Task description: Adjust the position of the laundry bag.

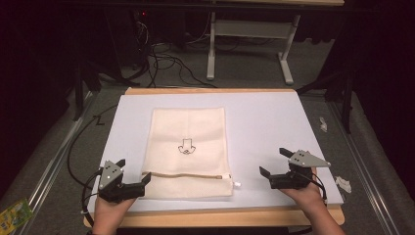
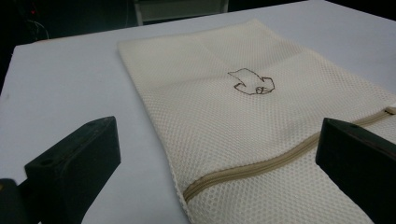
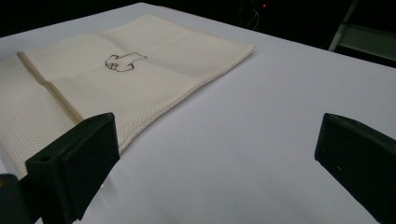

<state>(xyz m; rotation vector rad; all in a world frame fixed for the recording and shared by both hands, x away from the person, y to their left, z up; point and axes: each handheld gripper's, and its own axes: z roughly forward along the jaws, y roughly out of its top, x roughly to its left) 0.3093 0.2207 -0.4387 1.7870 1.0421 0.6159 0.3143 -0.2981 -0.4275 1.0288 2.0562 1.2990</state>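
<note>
The bench [image 1: 274,122] under me is a pale sheet with a wooden rim showing along its near and far edges, and most of its surface is bare. The widest open stretch lies right of the mesh laundry bag [image 1: 188,147], running out to the bench's right edge; a narrower bare strip runs left of the bag to the left edge. Beyond the bench's far edge the floor holds a tangle of cables [image 1: 161,58] and the legs of a white frame [image 1: 249,44].

The mesh laundry bag lies flat, a cream rectangle left of the bench's middle, with its near edge close to the bench's near rim. A small dark emblem [image 1: 186,146] sits near its centre, and a tan zipper [image 1: 188,175] runs across its width near its near edge, ending at a white pull [image 1: 237,184] at the bag's right side.

My left gripper [image 1: 133,174] hovers at the bag's near left corner, fingers spread wide and holding nothing; in the left gripper view the zipper's end [image 2: 191,191] lies between them, one finger [image 2: 74,163] over bare bench, the other [image 2: 359,158] over the mesh.

My right gripper [image 1: 275,161] is well apart from the bag, over the bare bench to its right, fingers likewise spread and empty.
</note>
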